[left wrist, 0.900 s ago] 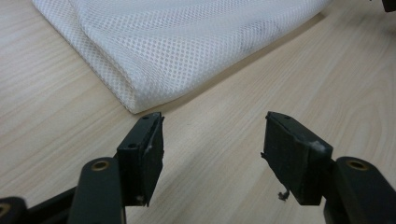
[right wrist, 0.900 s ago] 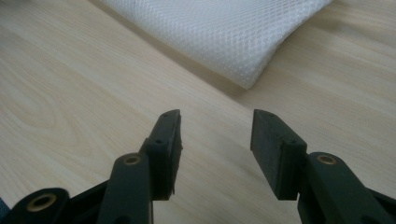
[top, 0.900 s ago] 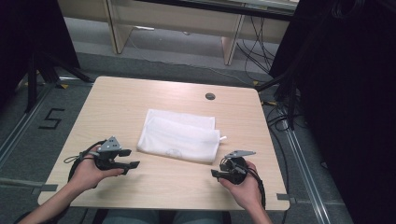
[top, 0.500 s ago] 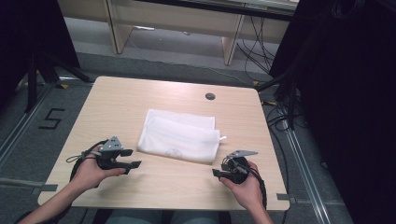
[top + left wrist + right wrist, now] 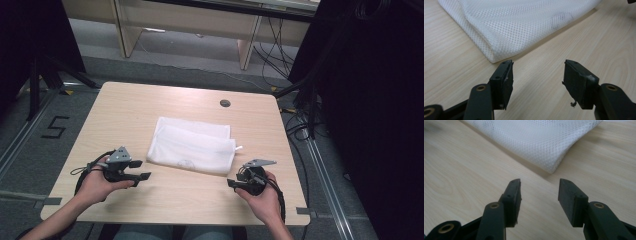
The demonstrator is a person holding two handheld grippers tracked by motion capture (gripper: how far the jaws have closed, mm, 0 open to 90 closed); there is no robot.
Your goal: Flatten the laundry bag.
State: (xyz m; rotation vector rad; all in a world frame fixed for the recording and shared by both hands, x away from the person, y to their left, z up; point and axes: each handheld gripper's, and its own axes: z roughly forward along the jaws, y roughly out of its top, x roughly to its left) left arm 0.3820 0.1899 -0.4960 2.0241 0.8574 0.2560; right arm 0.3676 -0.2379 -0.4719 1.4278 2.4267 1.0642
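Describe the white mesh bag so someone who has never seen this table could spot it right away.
Start at the light wooden table and look to its middle, between the left gripper and the right gripper, both open near the front edge. There lies the white mesh bag, folded flat. It is the only soft white thing there; its nearest neighbour is a small dark round hole cover farther back.

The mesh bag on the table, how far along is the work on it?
Barely begun. The mesh bag lies flat and folded mid-table, untouched. In hand: the left gripper and right gripper rest on the table on either side of it, jaws open, each aimed at a near corner. Left to do: close in, grip the bag and handle it.
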